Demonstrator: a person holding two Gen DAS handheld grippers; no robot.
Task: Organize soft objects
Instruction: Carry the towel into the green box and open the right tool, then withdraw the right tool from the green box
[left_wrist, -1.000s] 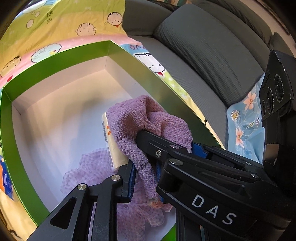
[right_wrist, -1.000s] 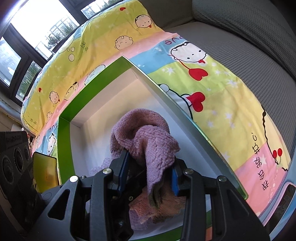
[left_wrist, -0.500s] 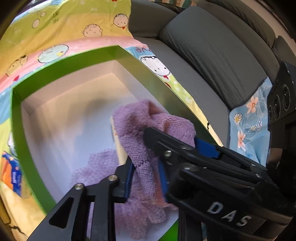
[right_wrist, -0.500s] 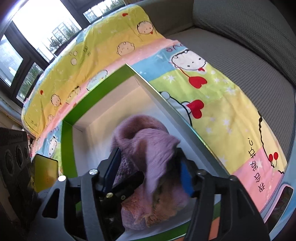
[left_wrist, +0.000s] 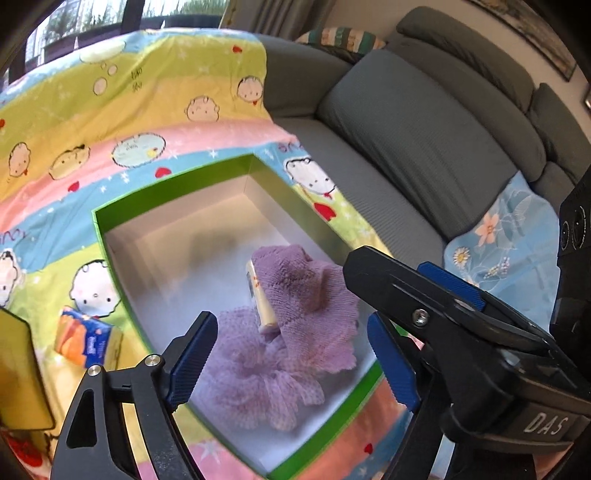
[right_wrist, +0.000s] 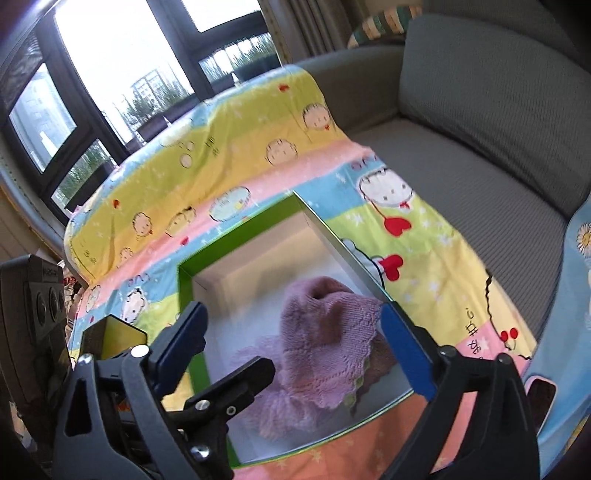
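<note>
My left wrist camera looks forward and steeply down between its own two fingers into the green-rimmed box (left_wrist: 110, 236) from close above, with the grey sofa (left_wrist: 424, 147) filling the upper right of the view. My right wrist camera also tilts down along its fingers into the same box (right_wrist: 184, 291), from close by on the other side, and faces more toward the windows (right_wrist: 92, 74) at upper left. Both views share the box's white inside, the purple knitted cloth (left_wrist: 306, 280) (right_wrist: 325, 332) in it, the cartoon-print sheet (left_wrist: 129, 110) (right_wrist: 240, 136) beneath, and the sofa. Each camera catches part of the other gripper at its edge.
</note>
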